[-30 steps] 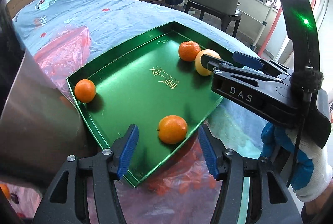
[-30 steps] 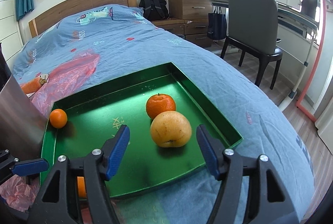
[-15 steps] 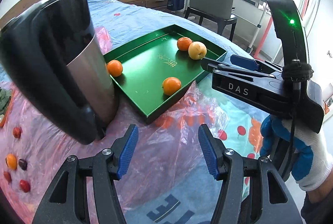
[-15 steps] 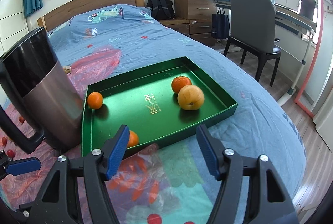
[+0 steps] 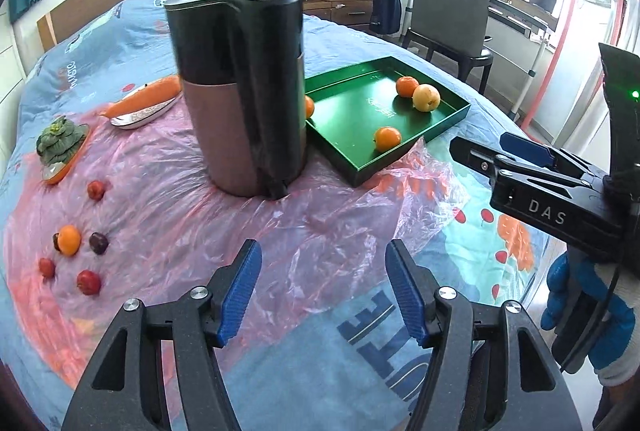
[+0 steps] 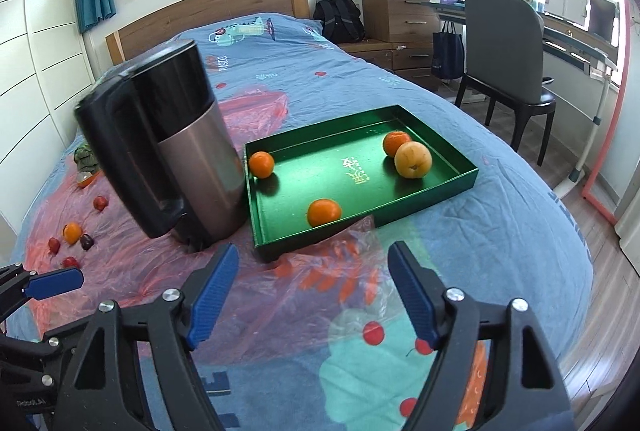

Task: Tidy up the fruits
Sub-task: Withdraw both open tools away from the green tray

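A green tray (image 5: pixel 448 123) (image 6: pixel 432 197) lies on the bed and holds three oranges (image 6: pixel 324 211) and a yellow pear (image 6: pixel 413 159). A loose orange (image 5: pixel 69 239) (image 6: pixel 72 232) and several small red and dark plums (image 5: pixel 89 281) lie on the pink plastic sheet at the left. My left gripper (image 5: pixel 322 291) is open and empty, well back from the tray. My right gripper (image 6: pixel 310 291) is open and empty, near the tray's front edge; it also shows in the left wrist view (image 5: pixel 500 155).
A tall black and steel kettle (image 5: pixel 240 87) (image 6: pixel 176 147) stands just left of the tray. A carrot on a dish (image 5: pixel 144 99) and a green vegetable (image 5: pixel 60 139) lie beyond it. A chair (image 6: pixel 504 43) and desk stand right of the bed.
Both grippers have pulled back and up from the tray, so the kettle and the loose fruits at the left have come into view. Both stay open and empty.
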Available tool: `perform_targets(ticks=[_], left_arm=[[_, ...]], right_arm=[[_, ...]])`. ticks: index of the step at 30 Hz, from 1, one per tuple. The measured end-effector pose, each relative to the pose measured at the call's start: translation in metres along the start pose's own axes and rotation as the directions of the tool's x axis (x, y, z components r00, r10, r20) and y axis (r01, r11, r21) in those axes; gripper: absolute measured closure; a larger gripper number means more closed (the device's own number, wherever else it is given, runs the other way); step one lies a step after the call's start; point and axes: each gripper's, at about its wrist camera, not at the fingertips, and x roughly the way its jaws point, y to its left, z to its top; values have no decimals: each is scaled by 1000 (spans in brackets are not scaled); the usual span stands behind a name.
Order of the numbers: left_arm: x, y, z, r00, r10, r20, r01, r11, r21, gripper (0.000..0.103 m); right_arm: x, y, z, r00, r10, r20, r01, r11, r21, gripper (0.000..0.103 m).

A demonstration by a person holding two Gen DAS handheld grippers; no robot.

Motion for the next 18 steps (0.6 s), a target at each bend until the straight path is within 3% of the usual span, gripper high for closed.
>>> perform_targets(ticks=[18], left_arm=[[-82, 92, -83, 991, 110, 74, -97, 981, -166, 44]], right_arm=[[-76, 103, -33, 990, 140, 23, -138, 988, -75, 0]])
